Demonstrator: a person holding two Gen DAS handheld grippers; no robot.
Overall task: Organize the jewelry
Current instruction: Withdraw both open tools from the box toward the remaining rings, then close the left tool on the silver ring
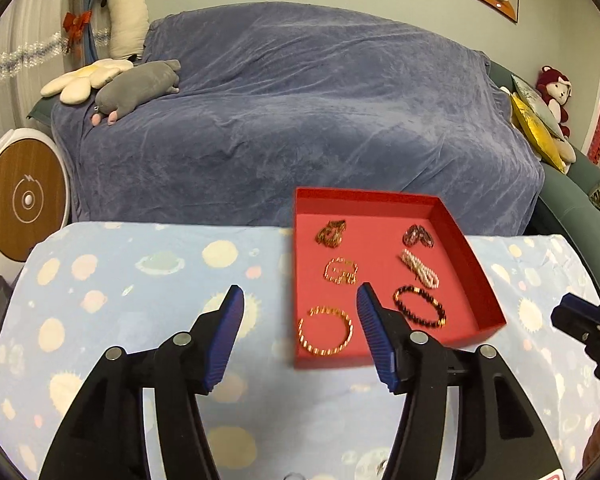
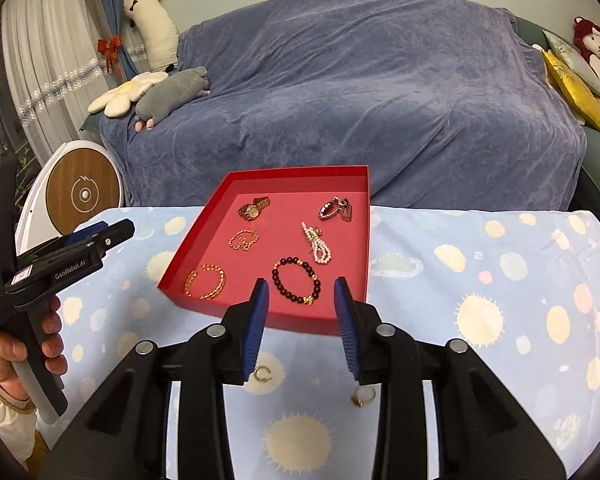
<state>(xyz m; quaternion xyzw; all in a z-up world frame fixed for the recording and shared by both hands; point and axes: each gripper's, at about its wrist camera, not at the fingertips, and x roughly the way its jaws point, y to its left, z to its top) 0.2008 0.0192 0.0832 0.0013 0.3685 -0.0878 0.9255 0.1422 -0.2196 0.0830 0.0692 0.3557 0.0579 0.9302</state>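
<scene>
A red tray [image 1: 484, 280] [image 2: 196, 240] stands on the table and holds several pieces: a gold bangle [image 1: 326, 330] [image 2: 205, 281], a dark bead bracelet [image 1: 420, 306] [image 2: 298, 280], a pearl strand [image 1: 420, 267] [image 2: 318, 244], a gold chain [image 1: 341, 270] [image 2: 243, 239], a gold watch [image 2: 253, 208] and a silver watch [image 2: 336, 209]. Two gold rings [image 2: 262, 374] [image 2: 362, 397] lie on the cloth in front of the tray. My left gripper [image 1: 300, 300] is open and empty over the tray's near left corner. My right gripper [image 2: 300, 292] is open and empty above the tray's near edge.
The table is covered by a light blue cloth with planets [image 1: 140, 280] [image 2: 480, 280]. Behind it is a sofa under a blue blanket [image 1: 300, 100] with plush toys [image 1: 136, 88]. A round wooden-faced device [image 1: 24, 200] stands at the left.
</scene>
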